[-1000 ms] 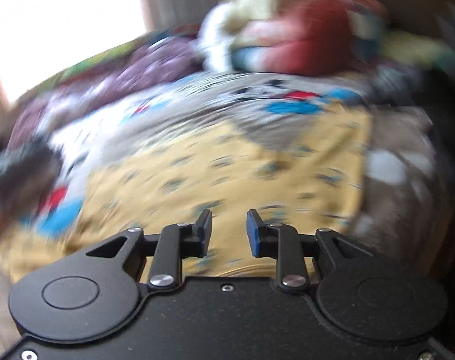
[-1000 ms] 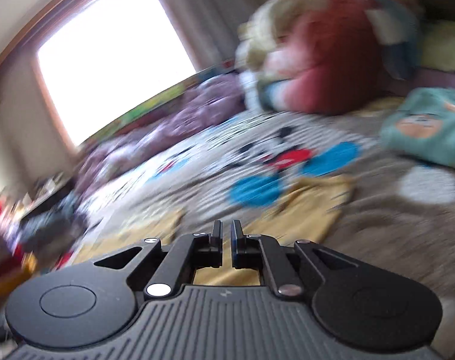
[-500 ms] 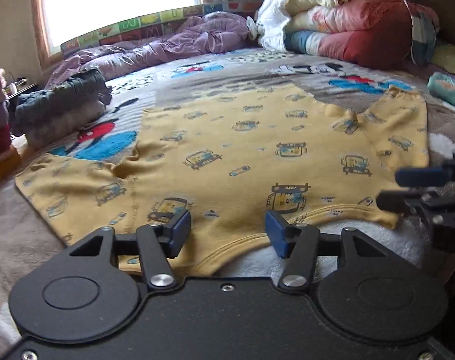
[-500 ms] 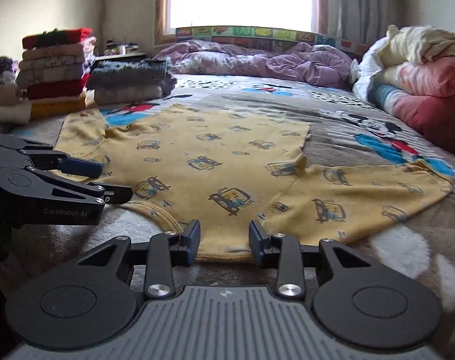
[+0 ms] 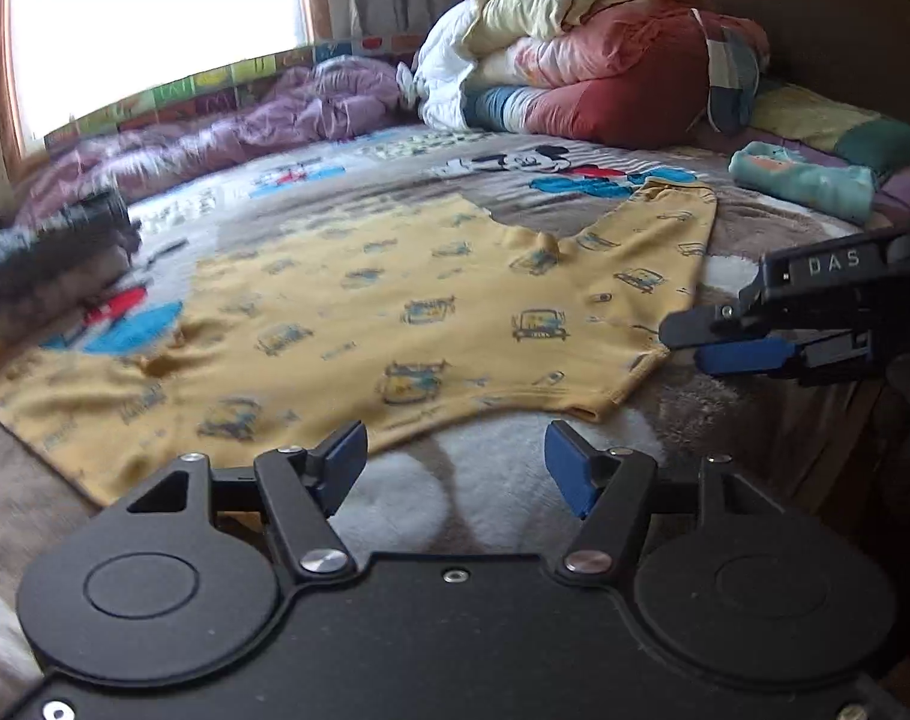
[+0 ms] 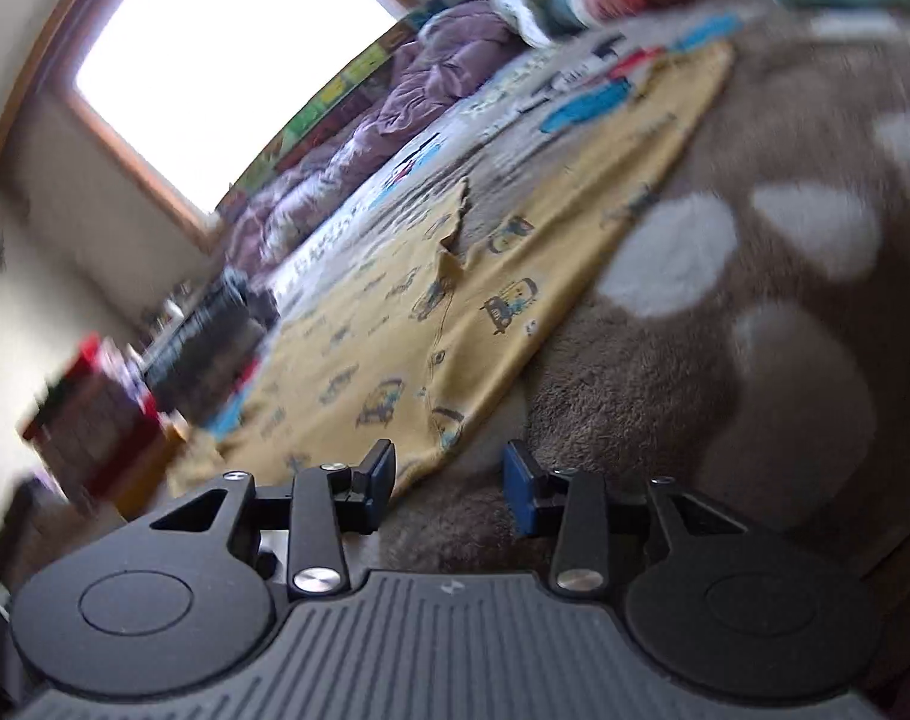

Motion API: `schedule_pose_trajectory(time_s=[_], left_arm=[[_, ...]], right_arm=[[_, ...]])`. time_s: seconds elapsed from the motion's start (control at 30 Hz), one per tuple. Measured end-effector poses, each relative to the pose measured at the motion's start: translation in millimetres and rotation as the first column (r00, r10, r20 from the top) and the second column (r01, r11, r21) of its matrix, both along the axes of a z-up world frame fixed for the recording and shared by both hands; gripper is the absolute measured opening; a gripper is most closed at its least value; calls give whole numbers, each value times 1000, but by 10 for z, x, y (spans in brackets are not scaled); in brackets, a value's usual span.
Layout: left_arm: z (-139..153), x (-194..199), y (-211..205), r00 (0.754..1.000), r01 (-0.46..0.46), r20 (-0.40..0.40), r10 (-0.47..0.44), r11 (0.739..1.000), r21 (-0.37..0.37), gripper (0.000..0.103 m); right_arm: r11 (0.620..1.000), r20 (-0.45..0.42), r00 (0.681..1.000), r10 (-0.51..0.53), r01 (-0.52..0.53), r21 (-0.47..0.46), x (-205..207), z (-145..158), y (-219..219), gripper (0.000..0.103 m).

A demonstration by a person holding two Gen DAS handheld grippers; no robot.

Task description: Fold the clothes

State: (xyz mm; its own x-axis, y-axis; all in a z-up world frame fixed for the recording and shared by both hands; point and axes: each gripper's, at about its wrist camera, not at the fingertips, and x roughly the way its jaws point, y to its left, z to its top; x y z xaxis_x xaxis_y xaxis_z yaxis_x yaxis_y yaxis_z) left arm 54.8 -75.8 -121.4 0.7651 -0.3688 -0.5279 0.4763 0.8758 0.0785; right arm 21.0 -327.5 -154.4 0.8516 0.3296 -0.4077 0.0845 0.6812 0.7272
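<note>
Left claw (image 5: 455, 450) and right claw (image 6: 449, 474) both apart, just been opening, empty, near the hem of yellow shirt (image 5: 395, 312) spread flat on bed (image 5: 737, 222).

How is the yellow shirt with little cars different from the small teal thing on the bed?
The yellow car-print shirt lies spread flat over the brown blanket; the teal folded garment is a small, thick bundle. The yellow one lies right in front of both claws; the teal one sits farther back, near the pillows. The yellow one looks much bigger. Both rest on the bed, untouched.
</note>
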Motion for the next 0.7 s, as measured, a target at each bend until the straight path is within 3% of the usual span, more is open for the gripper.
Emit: schedule_pose_trajectory(time_s=[0.1,0.27,0.5,0.7], left_arm=[[-6,78,27,998,-25,-59,22,998,-54,65],[96,156,50,997,-49,-64,43,993,-108,65],[248,425,54,985,-117,-148,88,973,-201,65],[404,799,-200,981,-127,-170,97,976,-178,64]], right_arm=[[997,1,1000,-11,11,74,52,-71,-49,41],[991,14,999,-32,30,129,182,-150,-58,41],[999,82,997,10,-6,-44,305,-59,152,41],[976,108,993,51,-26,-216,388,23,271,36]])
